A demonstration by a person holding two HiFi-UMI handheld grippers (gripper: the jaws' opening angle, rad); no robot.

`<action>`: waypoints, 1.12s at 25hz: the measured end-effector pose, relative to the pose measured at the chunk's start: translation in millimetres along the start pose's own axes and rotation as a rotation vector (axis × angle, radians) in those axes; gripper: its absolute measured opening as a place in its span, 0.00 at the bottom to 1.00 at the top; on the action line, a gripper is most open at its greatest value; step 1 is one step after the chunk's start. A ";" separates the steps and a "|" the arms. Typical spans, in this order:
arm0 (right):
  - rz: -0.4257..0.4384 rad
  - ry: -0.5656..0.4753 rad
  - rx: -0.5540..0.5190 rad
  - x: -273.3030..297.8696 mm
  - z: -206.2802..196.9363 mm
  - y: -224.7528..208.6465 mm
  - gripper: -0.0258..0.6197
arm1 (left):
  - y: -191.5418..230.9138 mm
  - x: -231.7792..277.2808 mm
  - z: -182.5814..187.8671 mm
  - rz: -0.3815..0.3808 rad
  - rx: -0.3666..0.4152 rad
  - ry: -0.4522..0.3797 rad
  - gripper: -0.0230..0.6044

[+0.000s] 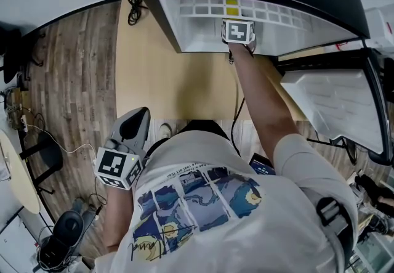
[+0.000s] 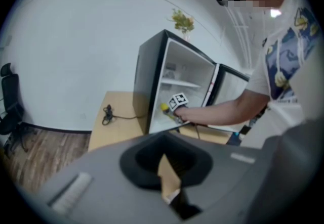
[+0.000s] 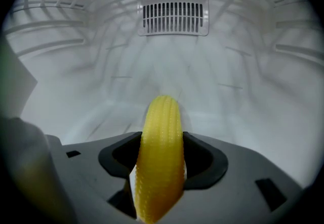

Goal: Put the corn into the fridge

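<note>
A yellow corn cob (image 3: 161,160) stands upright between the jaws of my right gripper (image 3: 162,139), which is shut on it. That gripper (image 1: 233,13) reaches into the open white fridge (image 1: 197,25), low over its floor, and the corn's tip (image 1: 231,2) shows just beyond the marker cube. From the left gripper view, the corn (image 2: 164,107) and right gripper (image 2: 177,102) sit at the fridge's (image 2: 152,71) lower opening. My left gripper (image 1: 134,122) hangs back by the person's waist, jaws together and holding nothing.
The fridge stands on a wooden table (image 1: 160,81) with a black coiled cable (image 1: 133,7) at its far left. The fridge door (image 1: 332,105) swings open to the right. A fan vent (image 3: 174,13) is on the fridge's back wall. An office chair (image 2: 7,101) stands left.
</note>
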State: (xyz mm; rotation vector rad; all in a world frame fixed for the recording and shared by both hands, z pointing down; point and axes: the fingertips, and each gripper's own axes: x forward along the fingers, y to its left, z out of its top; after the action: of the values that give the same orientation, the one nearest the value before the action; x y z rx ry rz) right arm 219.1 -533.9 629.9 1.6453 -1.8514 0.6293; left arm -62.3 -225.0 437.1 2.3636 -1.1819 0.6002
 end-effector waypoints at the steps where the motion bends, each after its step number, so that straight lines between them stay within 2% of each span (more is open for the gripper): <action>1: 0.001 -0.002 0.000 0.3 0.1 0.0 0.43 | 0.3 0.4 0.0 -0.002 -0.001 0.000 0.05; 16: -0.004 -0.034 0.006 -4.2 -3.8 1.6 0.43 | 7.3 -2.6 1.6 -0.033 0.026 0.004 0.05; 28: -0.023 -0.063 0.013 -42.3 -20.4 1.2 0.43 | 5.6 -13.2 -3.5 -0.116 0.069 -0.007 0.05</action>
State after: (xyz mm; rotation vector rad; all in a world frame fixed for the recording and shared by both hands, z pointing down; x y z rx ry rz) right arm 223.2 -489.4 615.4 1.7104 -1.8742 0.5869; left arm -74.7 -217.8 433.7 2.4741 -1.0335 0.6035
